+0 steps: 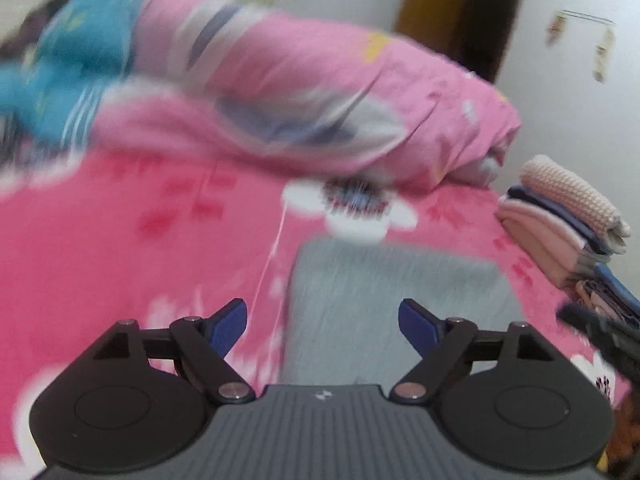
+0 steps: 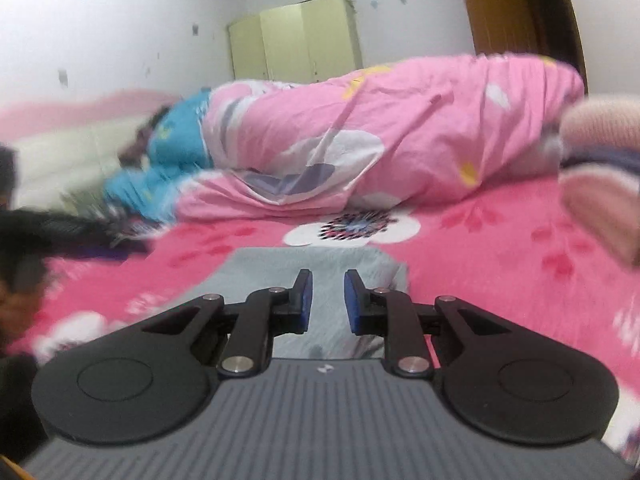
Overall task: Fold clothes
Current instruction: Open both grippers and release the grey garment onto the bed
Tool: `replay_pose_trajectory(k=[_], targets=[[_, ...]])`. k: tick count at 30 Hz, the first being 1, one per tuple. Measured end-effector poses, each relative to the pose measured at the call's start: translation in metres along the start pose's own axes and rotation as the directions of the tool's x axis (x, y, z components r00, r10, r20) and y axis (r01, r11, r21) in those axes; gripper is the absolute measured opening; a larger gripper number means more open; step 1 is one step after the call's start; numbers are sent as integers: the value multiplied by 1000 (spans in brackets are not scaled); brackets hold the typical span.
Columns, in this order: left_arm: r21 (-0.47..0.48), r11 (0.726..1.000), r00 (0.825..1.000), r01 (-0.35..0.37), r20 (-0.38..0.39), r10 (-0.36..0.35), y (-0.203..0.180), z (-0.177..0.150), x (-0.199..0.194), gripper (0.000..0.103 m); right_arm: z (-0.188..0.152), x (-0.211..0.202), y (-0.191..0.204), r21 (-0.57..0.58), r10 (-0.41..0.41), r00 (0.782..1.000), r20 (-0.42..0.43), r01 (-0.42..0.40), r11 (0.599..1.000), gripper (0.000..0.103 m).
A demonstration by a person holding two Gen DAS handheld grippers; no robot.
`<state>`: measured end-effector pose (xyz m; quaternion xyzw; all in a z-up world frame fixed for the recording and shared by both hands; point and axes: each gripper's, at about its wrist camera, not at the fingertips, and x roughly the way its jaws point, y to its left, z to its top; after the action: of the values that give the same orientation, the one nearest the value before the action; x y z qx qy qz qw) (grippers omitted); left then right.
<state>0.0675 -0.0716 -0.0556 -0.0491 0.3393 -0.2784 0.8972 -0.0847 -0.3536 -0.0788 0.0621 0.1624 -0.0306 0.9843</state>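
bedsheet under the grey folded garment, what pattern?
Bedsheet: hot pink with white flowers and red sprigs; clearest in the right wrist view, beyond the grey folded garment.

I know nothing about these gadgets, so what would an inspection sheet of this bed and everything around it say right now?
Surface: bed sheet, pink with white flowers.
Job's things: grey folded garment flat on the sheet; stack of folded clothes at the bed's right edge.
Clutter: pink quilt bunched along the back; blue fabric beside it, blurred.
Grippers: left gripper open wide, nothing between its fingers; right gripper with a narrow gap, empty, above the grey garment.
Cables: nothing seen; only a thin pale thread on the sheet.
Surroundings: pale green wardrobe, brown door, white walls.
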Motion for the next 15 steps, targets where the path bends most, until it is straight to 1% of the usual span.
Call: replay_pose_trajectory(k=[2, 6, 8, 10, 12, 13, 15], targets=[[-39, 999, 1000, 4, -21, -5, 10, -22, 9, 82, -4, 21, -2, -41, -19, 998, -54, 17, 999, 17], [-137, 989, 997, 57, -40, -63, 23, -52, 18, 82, -11, 43, -5, -129, -61, 985, -161, 40, 991, 17], [-181, 981, 997, 73, -17, -77, 28, -58, 17, 82, 5, 41, 0, -150, -68, 987, -145, 46, 988, 17], [-185, 979, 997, 80, -3, -82, 28, -61, 16, 82, 20, 45, 1, -148, -58, 992, -108, 42, 988, 17], [-175, 981, 997, 81, 6, -81, 27, -64, 15, 81, 29, 57, -2, -114, -44, 993, -107, 31, 993, 17], [-172, 981, 996, 85, 9, -85, 26, -65, 15, 81, 27, 68, -6, -91, -33, 991, -126, 22, 996, 16], [-167, 981, 996, 95, 17, -93, 24, -67, 14, 81, 13, 99, -17, -60, -45, 980, -192, 34, 998, 13]])
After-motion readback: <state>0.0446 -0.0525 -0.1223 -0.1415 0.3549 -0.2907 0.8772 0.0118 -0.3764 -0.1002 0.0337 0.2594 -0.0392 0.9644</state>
